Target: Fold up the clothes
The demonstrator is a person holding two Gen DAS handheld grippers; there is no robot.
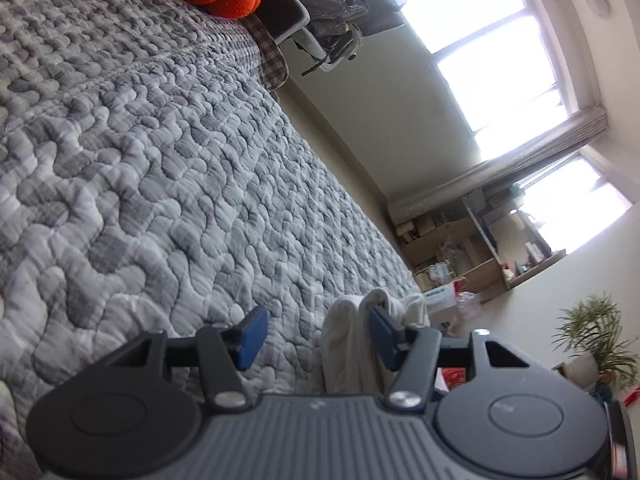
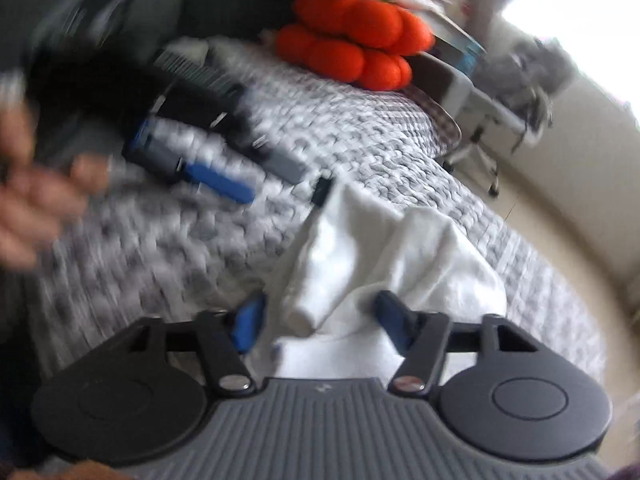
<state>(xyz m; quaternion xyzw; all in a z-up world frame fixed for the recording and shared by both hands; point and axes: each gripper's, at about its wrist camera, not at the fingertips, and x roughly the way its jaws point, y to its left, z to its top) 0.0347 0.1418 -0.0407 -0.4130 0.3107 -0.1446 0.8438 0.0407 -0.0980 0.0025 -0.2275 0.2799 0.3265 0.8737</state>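
Note:
A white garment (image 2: pixel 380 248) lies bunched near the edge of a bed covered by a grey quilt (image 2: pixel 360 140). My right gripper (image 2: pixel 320 320) hangs over it, open, with a fold of the cloth between its blue pads and a small gap at the left pad. In the left wrist view the same white garment (image 1: pixel 348 340) rises beside the right pad of my left gripper (image 1: pixel 316 334), which is open; its left pad stands over bare quilt (image 1: pixel 160 160). The blurred left gripper (image 2: pixel 272 186) also shows in the right wrist view, just beyond the garment's far corner.
An orange knotted cushion (image 2: pixel 352 48) sits at the head of the bed. A person's hand (image 2: pixel 32 200) is at the left, blurred. Past the bed's edge are a chair with clothes (image 1: pixel 336 8), cluttered shelves (image 1: pixel 460 248), a potted plant (image 1: pixel 596 336) and bright windows.

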